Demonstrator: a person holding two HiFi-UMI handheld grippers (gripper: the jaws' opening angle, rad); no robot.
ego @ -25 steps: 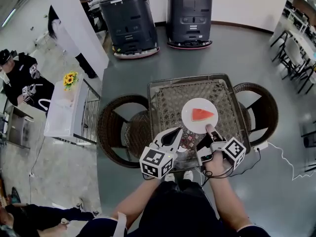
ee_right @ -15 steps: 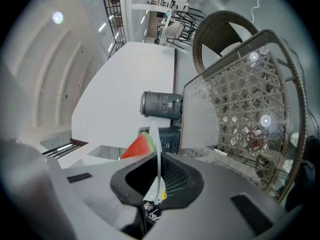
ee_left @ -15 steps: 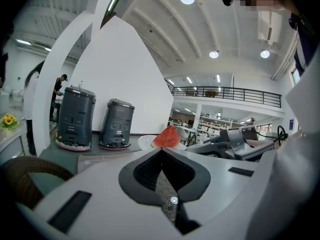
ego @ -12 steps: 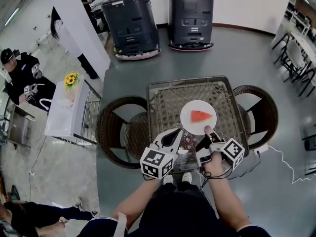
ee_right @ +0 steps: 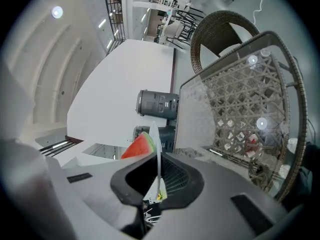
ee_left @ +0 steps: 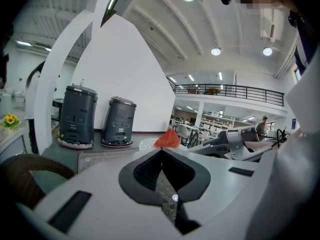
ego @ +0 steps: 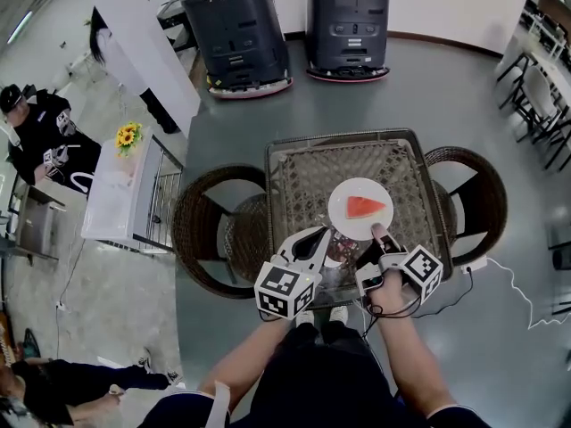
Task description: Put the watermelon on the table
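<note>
A red watermelon wedge (ego: pixel 365 206) lies on a round white plate (ego: pixel 343 221) over the glass-topped wicker table (ego: pixel 303 172). My right gripper (ego: pixel 376 232) is shut on the plate's near rim. In the right gripper view the thin plate edge (ee_right: pixel 158 144) runs between the jaws, with the watermelon (ee_right: pixel 138 147) just beyond them. My left gripper (ego: pixel 319 235) is shut with nothing in it, at the table's near edge just left of the plate. In the left gripper view, the watermelon (ee_left: pixel 167 139) shows past my left gripper (ee_left: pixel 161 150).
Brown wicker chairs stand at the table's left (ego: pixel 207 230) and right (ego: pixel 475 194). Two dark grey machines (ego: pixel 236 29) (ego: pixel 348 16) stand beyond it. A white cart with sunflowers (ego: pixel 116 194) and a seated person (ego: pixel 40 141) are at the left. A white cable (ego: pixel 508 283) lies on the floor.
The right gripper with the plate has eased down slightly toward the table top. The left gripper has kept its place.
</note>
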